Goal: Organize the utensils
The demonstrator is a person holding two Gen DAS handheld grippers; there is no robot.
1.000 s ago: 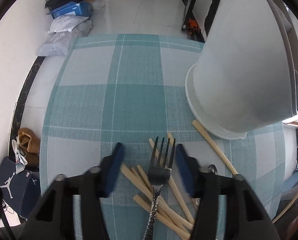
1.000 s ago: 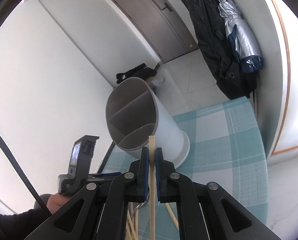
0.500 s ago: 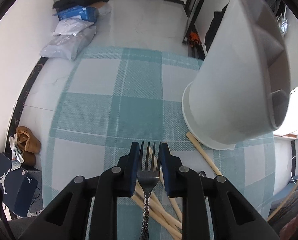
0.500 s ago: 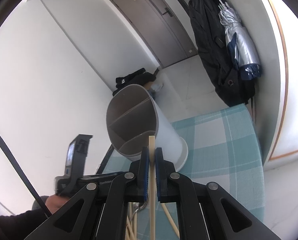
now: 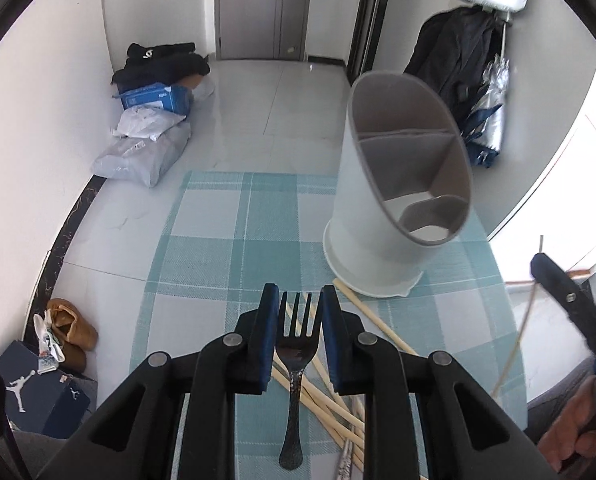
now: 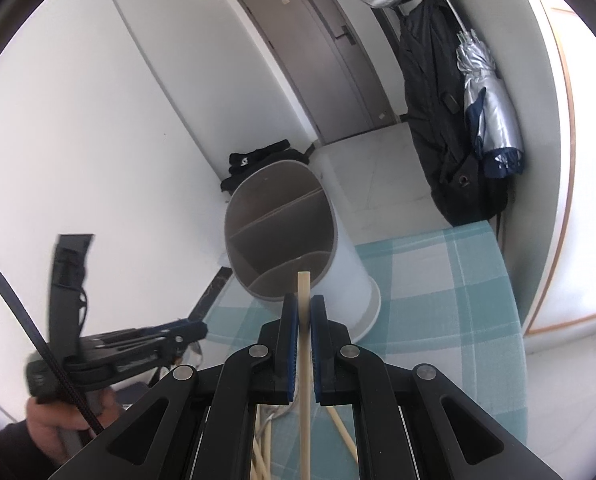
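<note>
My left gripper (image 5: 297,304) is shut on a dark metal fork (image 5: 296,356) and holds it lifted above the checked teal tablecloth (image 5: 226,248), tines forward. Several wooden chopsticks (image 5: 329,400) lie in a pile under it. A white utensil holder (image 5: 381,216) with grey divided compartments stands ahead to the right, apparently empty. My right gripper (image 6: 303,304) is shut on one wooden chopstick (image 6: 304,360), its tip level with the holder's rim (image 6: 278,236). The left gripper also shows in the right wrist view (image 6: 178,334).
Bags and parcels (image 5: 146,148) lie on the floor beyond the table. Shoes and a box (image 5: 62,344) sit at lower left. Coats and an umbrella (image 6: 477,120) hang on the right wall. A closed door (image 5: 262,8) is at the back.
My left gripper closed on the fork and lifted it up and back from the pile. The right gripper rose slightly with its chopstick toward the holder.
</note>
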